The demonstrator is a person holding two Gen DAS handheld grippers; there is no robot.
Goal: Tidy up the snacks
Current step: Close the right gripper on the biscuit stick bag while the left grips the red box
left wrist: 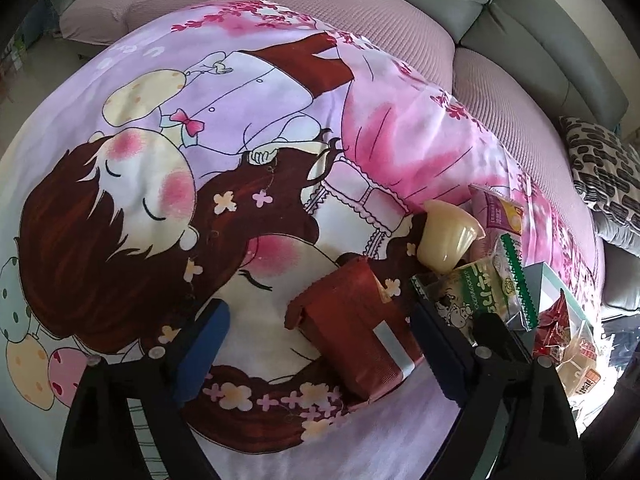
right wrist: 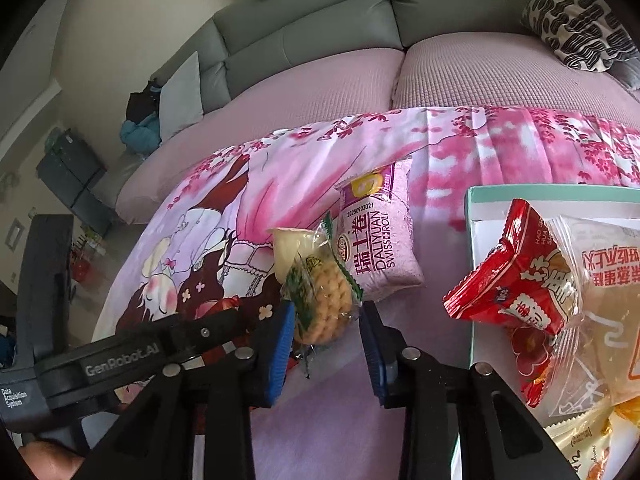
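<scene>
Nearest in the right wrist view: right gripper [right wrist: 326,344], blue fingers [right wrist: 280,354] narrowed around a clear biscuit packet [right wrist: 322,300]; contact of the pads not certain. Just beyond, touching the packet, a pale jelly cup [right wrist: 288,250] and a pink Swiss roll pack [right wrist: 376,236], all on the cartoon-print blanket [right wrist: 500,148]. To the right, a white box [right wrist: 480,216] holding a red snack bag [right wrist: 516,276] and a clear wrapped pastry [right wrist: 600,300]. In the left wrist view: left gripper [left wrist: 316,344] spread wide, a dark red-brown snack pack [left wrist: 352,332] lying between its fingers, untouched.
</scene>
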